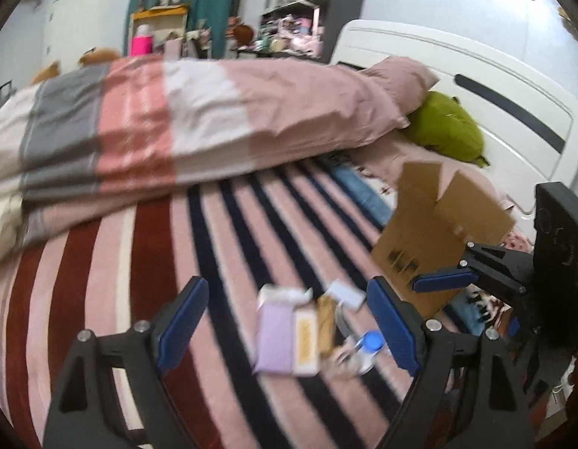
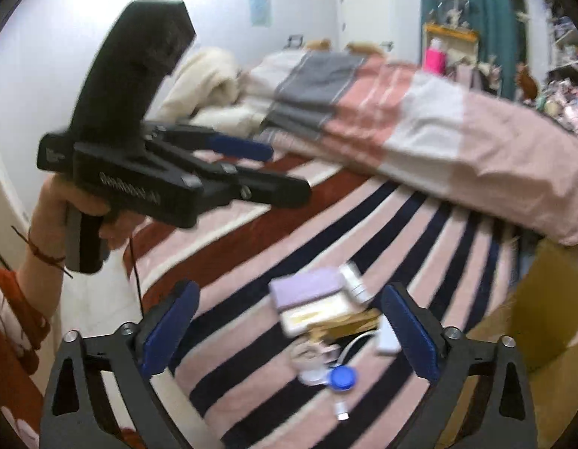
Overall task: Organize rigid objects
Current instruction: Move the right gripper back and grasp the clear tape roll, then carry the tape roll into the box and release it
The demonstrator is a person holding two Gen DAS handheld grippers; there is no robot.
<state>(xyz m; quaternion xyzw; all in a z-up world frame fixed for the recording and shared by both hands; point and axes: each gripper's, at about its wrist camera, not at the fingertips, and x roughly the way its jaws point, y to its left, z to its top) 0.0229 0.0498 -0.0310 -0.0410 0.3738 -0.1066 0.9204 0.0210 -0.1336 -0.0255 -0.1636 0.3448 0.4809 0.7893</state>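
on the striped bedspread (image 1: 146, 262), a small heap of rigid items lies ahead of both tongs: a lilac box (image 1: 276, 336) and a cream box (image 1: 307, 340) touching side by side, and a blue-capped bottle (image 1: 367, 348) just beside them. the left gripper (image 1: 289, 321) and right gripper (image 2: 285, 329) are both spread wide and hold nothing. the lilac box's long axis runs roughly across the right gripper's gap, so the right looks better lined up. only the left view shows the open cardboard box (image 1: 431, 232) whole, beyond the heap; only the right view shows the person's left hand (image 2: 60, 209) on its handle.
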